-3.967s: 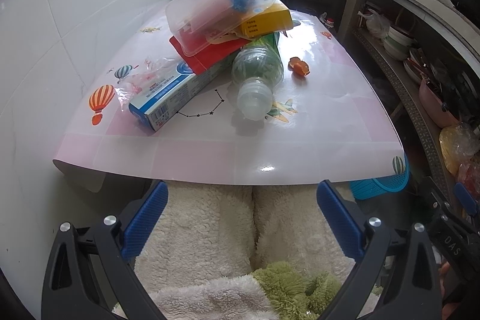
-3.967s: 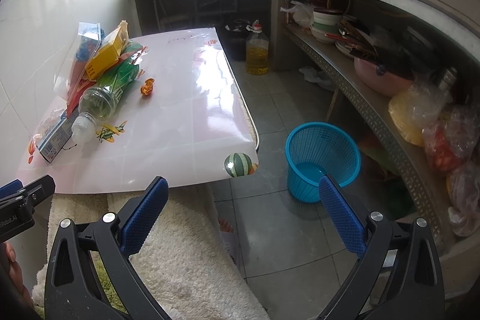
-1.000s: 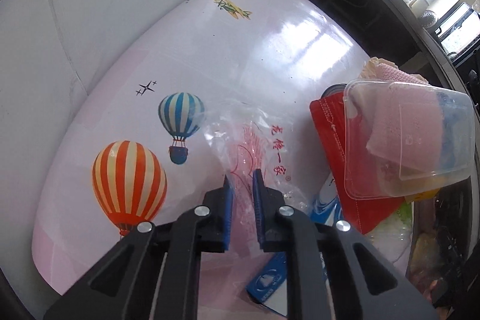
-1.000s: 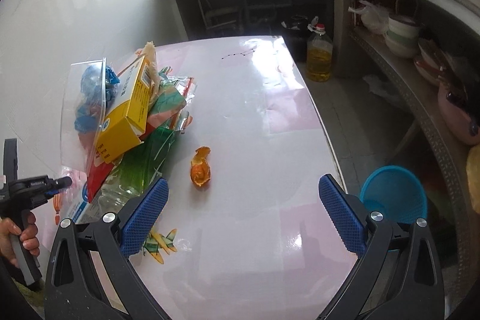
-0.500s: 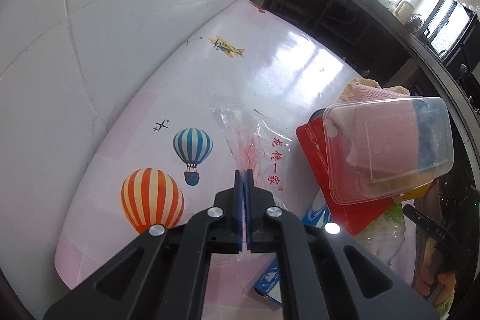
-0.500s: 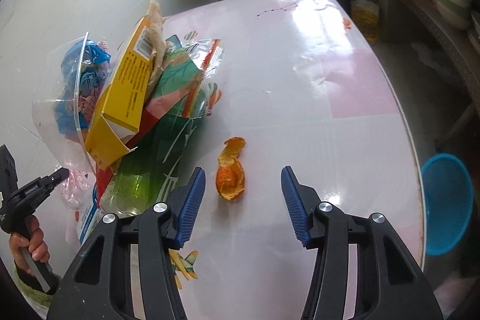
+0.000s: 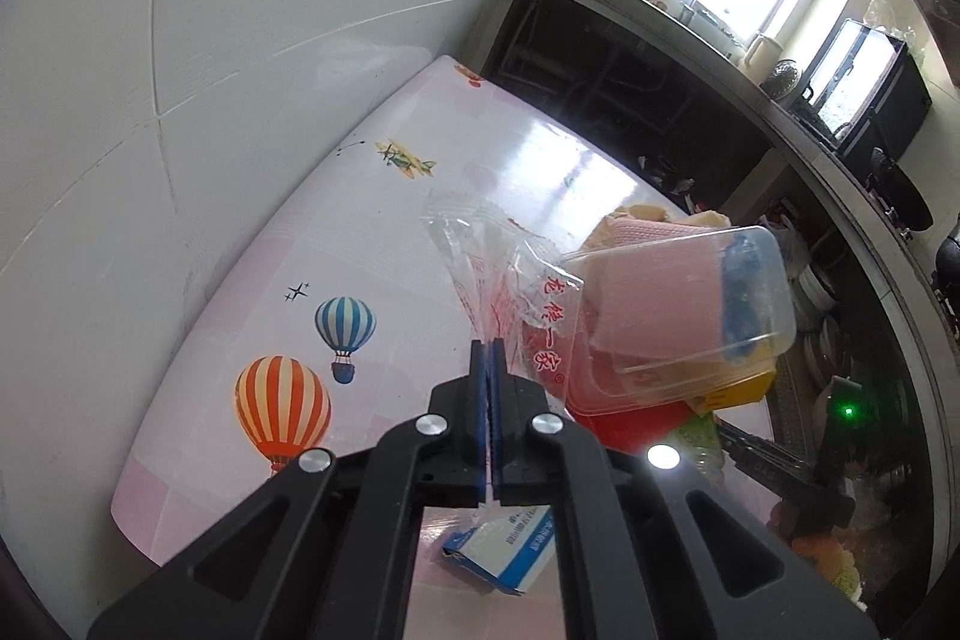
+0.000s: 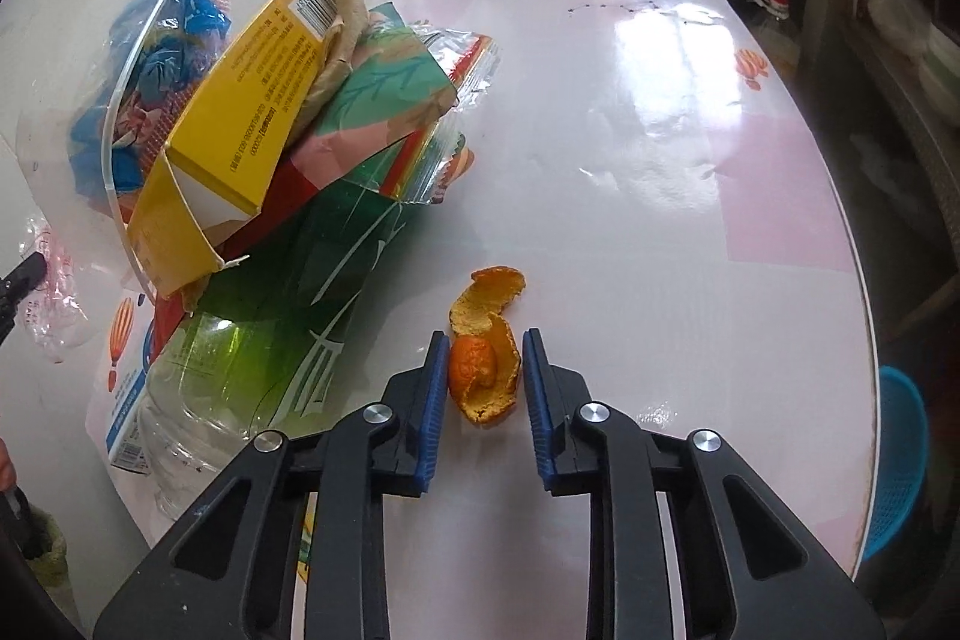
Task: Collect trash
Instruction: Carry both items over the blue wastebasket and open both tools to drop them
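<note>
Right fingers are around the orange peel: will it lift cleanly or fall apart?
The orange peel is thin and curled, so probably very light and somewhat flexible. The right gripper straddles only its near lobe; the far curl may dangle or tear off. The glossy table should release it easily.

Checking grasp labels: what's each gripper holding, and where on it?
Left gripper is shut on the clear plastic bag, pinching its near edge. Right gripper, just closing, straddles the orange peel; no firm grip visible.
</note>
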Available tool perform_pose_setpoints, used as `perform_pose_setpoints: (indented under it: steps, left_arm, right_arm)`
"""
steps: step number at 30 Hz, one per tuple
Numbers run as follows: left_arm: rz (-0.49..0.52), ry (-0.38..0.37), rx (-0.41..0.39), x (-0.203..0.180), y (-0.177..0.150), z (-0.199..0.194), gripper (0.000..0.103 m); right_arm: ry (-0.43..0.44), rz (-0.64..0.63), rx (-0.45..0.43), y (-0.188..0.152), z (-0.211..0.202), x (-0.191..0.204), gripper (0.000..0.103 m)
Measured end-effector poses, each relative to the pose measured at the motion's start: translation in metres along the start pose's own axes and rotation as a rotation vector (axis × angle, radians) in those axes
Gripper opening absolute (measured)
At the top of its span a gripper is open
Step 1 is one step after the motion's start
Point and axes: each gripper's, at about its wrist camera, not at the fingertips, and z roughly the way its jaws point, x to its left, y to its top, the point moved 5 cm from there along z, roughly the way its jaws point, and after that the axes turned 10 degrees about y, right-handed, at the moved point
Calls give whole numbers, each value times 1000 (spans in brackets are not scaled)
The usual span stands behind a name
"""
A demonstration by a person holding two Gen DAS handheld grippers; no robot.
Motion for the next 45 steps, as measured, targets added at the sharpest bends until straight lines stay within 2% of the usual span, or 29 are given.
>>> perform_pose_setpoints:
  steps: [7,10,14,18,20,25,29,32,34,38,39,40,41,42,43,45]
  left_arm:
    - [82,-99,-63,-45,2,-41,0]
    - [142,-177,-69,-77,1,-57,0]
    - [262,-311,-35,-146,-10,-69,0]
    - [401,-418,10,-222,-32,-63,0]
    - [469,-457,55,-263,-49,-54,0]
    - [615,-542,232,-367,-106,-8,0]
    - [716,-522,333,-436,-151,35,0]
    - [777,-477,411,-482,-182,69,0]
    - [837,-435,421,-511,-199,90,1]
    - [883,-382,423,-558,-219,126,2]
    - [873,-374,418,-569,-222,134,7]
    - [864,-372,418,-578,-225,143,22]
    - [864,-360,413,-583,-229,150,34]
    - [862,-334,399,-588,-232,158,54]
    - [852,-318,384,-590,-232,164,60]
    - [828,-309,391,-590,-232,169,60]
  right_arm:
    - [50,64,-55,-9,-23,-8,10]
    - [85,112,-104,-12,-45,-18,10]
    - [106,201,-205,-26,-89,-43,10]
    - [49,306,-303,-56,-141,-82,10]
    - [-9,365,-335,-78,-166,-106,10]
    - [-149,555,-343,-143,-208,-175,10]
    - [-225,677,-329,-185,-219,-217,11]
    - [-259,741,-319,-199,-212,-244,11]
    - [-277,764,-310,-201,-205,-260,11]
    - [-329,768,-317,-196,-196,-296,14]
    - [-351,775,-324,-195,-193,-303,18]
    - [-359,773,-324,-191,-187,-314,22]
    - [-364,768,-322,-189,-180,-326,36]
    - [-377,770,-314,-188,-174,-336,51]
    - [-385,778,-305,-189,-170,-343,53]
    - [-368,803,-306,-193,-166,-350,53]
